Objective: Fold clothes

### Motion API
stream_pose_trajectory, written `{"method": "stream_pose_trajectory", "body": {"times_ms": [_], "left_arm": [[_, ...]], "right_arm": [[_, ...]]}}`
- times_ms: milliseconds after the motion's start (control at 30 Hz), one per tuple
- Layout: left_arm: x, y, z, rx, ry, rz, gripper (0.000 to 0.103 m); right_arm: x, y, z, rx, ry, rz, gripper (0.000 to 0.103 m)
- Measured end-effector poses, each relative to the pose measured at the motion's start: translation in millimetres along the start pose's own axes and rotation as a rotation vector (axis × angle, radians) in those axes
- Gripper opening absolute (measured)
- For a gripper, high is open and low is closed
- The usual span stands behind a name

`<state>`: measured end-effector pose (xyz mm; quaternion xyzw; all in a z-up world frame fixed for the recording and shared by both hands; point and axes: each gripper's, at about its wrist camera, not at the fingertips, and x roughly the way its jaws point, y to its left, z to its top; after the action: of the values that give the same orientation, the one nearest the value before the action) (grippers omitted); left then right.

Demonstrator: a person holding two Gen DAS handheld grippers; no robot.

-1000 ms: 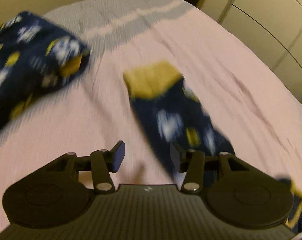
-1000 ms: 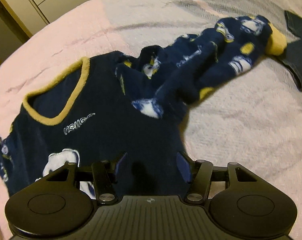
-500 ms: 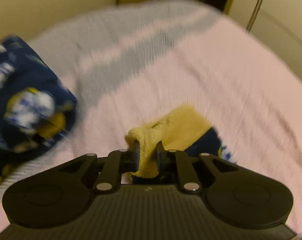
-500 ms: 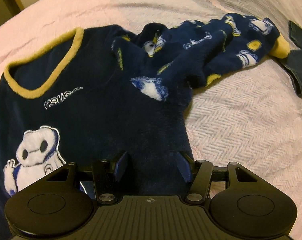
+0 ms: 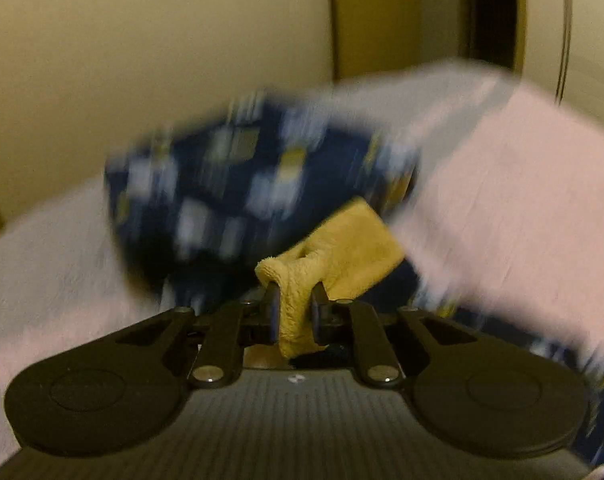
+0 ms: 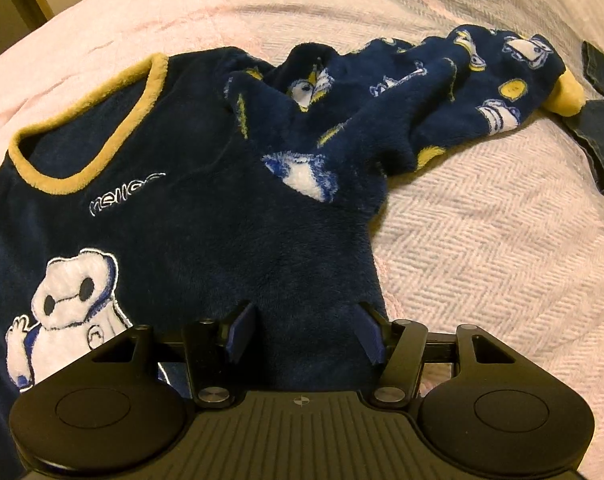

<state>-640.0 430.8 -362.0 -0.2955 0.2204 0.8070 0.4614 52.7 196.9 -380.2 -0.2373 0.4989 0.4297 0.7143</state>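
Our left gripper (image 5: 295, 314) has its jaws clamped on the yellow cuff (image 5: 334, 256) of a sleeve, the fabric bunched between the fingers (image 5: 273, 312). Beyond it, at 11 o'clock, a blurred navy patterned sleeve (image 5: 254, 176) lies on the bed (image 5: 522, 200).

Our right gripper (image 6: 306, 332) has its jaws wide, both tips resting on the navy top (image 6: 230, 240) near its right edge. The top lies flat on the bed, its yellow neckline (image 6: 114, 120) at 10 o'clock and its white cartoon figure (image 6: 70, 304) at 9 o'clock. Its crumpled sleeve runs toward 1 o'clock, ending just beside a dark garment (image 6: 598, 120).
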Motion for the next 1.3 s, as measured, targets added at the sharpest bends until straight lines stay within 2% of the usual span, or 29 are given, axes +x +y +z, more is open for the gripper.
{"method": "stream_pose_trajectory", "body": {"times_ms": [67,267,333,467,500,567,667,733,800,867,967,1100,1200,1300], "left_arm": [[-0.8,4.5,-11.1,-0.045,-0.014,0.008,0.015],[-57.7,12.5,-5.3,-0.114,-0.08,-0.015,0.015],[-57.9,8.3,-11.9,-0.009,-0.072,0.015,0.016],[-45.7,11.8,-8.5,-0.021,0.016,0.049,0.019],[-54.0,9.7,-4.0,-0.02,0.001,0.055,0.021],[-77.8,-1.0,2.1,0.037,-0.045,0.093,0.037],[-103.2,-16.7,-2.4,0.138,-0.005,0.164,0.035],[-132.3,-25.6,-13.4,0.119,0.003,0.107,0.035],[-162.0,-40.9,-29.1,0.105,0.014,0.019,0.035],[-191.9,-68.5,-49.8,0.094,0.058,-0.077,0.035],[-229.5,-114.7,-81.7,0.056,0.136,-0.259,0.035],[-265.2,-181.0,-118.9,0.063,0.204,-0.392,0.035],[-279.6,-210.3,-134.3,0.068,0.238,-0.423,0.035],[-289.8,-221.7,-140.2,0.045,0.27,-0.426,0.035]], "right_arm": [[-1.7,-1.0,-2.2,-0.004,-0.01,0.004,0.059],[-7.0,-4.1,-8.8,-0.017,-0.04,0.017,0.059],[-7.1,-3.8,-11.7,-0.009,-0.055,0.02,0.06],[-16.5,-10.9,-11.9,0.003,-0.076,0.06,0.06],[-22.5,-16.3,-10.5,0.011,-0.084,0.086,0.06],[-37.8,-34.3,-8.8,0.037,-0.11,0.127,0.06],[-56.8,-79.0,-6.8,0.088,-0.125,0.116,0.06],[-61.9,-118.7,-4.0,0.12,-0.135,0.092,0.06],[-62.1,-161.1,4.3,0.158,-0.152,0.063,0.06],[-62.1,-203.7,15.6,0.198,-0.177,0.051,0.06],[-65.8,-261.2,41.2,0.26,-0.242,0.102,0.059],[-63.0,-328.9,76.5,0.449,-0.342,0.257,0.059],[-41.0,-362.7,92.4,0.617,-0.318,0.372,0.055],[-12.3,-369.1,99.9,0.676,-0.287,0.435,0.049]]}}
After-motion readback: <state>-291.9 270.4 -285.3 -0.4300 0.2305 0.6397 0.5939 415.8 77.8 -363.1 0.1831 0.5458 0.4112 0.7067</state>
